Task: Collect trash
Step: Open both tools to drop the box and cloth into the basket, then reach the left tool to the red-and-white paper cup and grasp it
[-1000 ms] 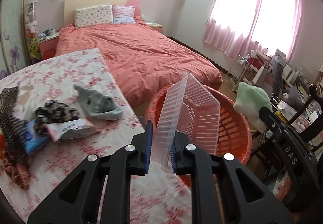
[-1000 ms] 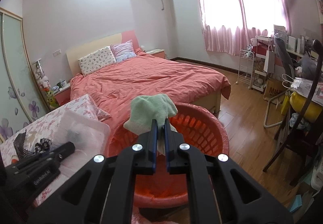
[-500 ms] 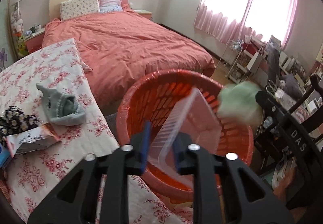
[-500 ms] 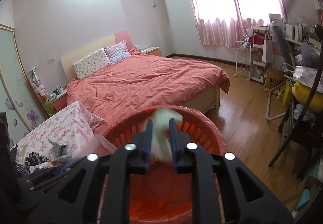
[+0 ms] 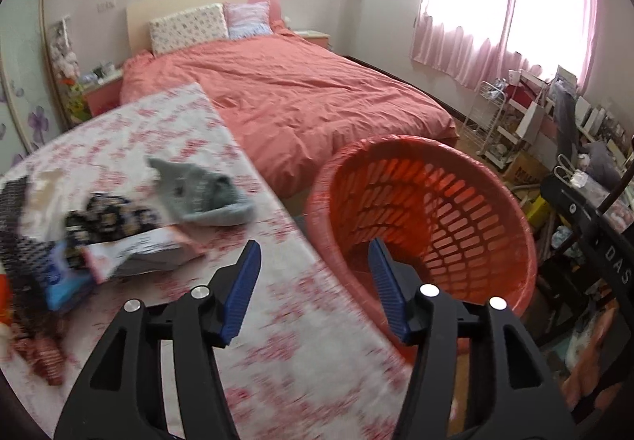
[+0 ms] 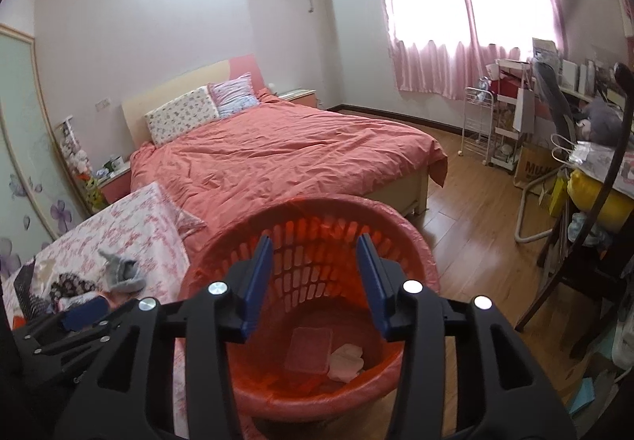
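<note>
The left gripper (image 5: 313, 265) is held with its jaws spread wide and nothing between them, over the edge of the desk (image 5: 309, 380), which is covered by a pink floral cloth. The right gripper (image 6: 315, 265) is likewise seen with its jaws wide apart and empty, poised above the open mouth of the red laundry basket (image 6: 396, 218).

The basket (image 5: 495, 202) is placed on the wooden floor (image 6: 475, 210), just beside the desk and near the foot of the bed (image 6: 297, 155), which is covered in a coral quilt. In the right wrist view, two pieces of trash are seen lying at the bottom of the basket: a clear plastic tray (image 6: 310, 349), lying flat, and a pale crumpled cloth (image 6: 345, 357), touching the tray's right edge.

More items are left on the desk. A grey sock-like piece (image 5: 202, 194) is seen near the desk's bed-side edge, a dark patterned fabric (image 5: 103, 214) lies to its left, and a flat white and pink package (image 5: 134, 254) lies in front of both. A blue wrapper (image 5: 63, 281) is seen at the package's left; this part of the left wrist view is blurred, so finer detail cannot be told.

Two pillows (image 6: 198, 113) are set against the headboard, and pink curtains (image 6: 455, 60) are hung over the bright window.
</note>
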The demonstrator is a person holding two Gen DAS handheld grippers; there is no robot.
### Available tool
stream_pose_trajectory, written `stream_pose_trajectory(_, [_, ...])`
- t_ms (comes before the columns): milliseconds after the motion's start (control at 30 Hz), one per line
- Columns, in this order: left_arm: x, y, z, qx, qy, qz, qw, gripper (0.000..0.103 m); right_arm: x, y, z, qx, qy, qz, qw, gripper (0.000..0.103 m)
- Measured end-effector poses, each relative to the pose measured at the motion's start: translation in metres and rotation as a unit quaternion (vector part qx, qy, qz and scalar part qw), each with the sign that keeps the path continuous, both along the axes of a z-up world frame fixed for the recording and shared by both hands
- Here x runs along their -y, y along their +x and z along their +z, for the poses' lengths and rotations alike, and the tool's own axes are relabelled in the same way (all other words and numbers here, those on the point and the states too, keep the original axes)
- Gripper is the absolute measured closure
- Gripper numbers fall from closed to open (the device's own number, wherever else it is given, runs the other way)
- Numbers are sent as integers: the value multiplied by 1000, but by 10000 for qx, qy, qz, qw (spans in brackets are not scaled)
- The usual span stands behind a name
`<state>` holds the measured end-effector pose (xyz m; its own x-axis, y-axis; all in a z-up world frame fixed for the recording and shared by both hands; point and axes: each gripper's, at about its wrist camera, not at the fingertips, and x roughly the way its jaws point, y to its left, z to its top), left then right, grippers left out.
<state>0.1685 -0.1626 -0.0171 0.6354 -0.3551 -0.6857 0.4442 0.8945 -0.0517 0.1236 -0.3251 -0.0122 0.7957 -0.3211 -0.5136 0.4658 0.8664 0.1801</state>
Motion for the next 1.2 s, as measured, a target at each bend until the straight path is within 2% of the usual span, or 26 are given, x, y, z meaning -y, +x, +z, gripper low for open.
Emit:
stream_pose_trajectory(367, [-84,-12,7,87,-78,707,9974,45,-67,-1,18,-29,-160,689,9975,59])
stream_pose_trajectory(767, [-189,-19,14,182,-171,1681,9855,45,-156,13,21,-170,-221,1512,9881,59])
stream_pose_trajectory(833, [-208,-18,14,247,-121,1896,9815,34,-169,14,20,-185,-194,1609,9866,59])
stream_pose_trajectory(967, [-247,-6,9,294,21,2351,9715,28,-190,17,18,-247,-196,1811,9830,59])
stream_pose_trajectory(1033, [-266,5,4,184,-1,2544,9669,20,-198,18,16,-277,-195,1876,9817,59])
stream_pose_trajectory(1100, [-280,16,-1,50,-84,2629,9648,20,-205,19,14,-305,-199,1922,9807,59])
stream_pose_trajectory(1200, [-285,30,-8,-105,-82,2585,9659,19,-214,22,13,-351,-197,1968,9796,59])
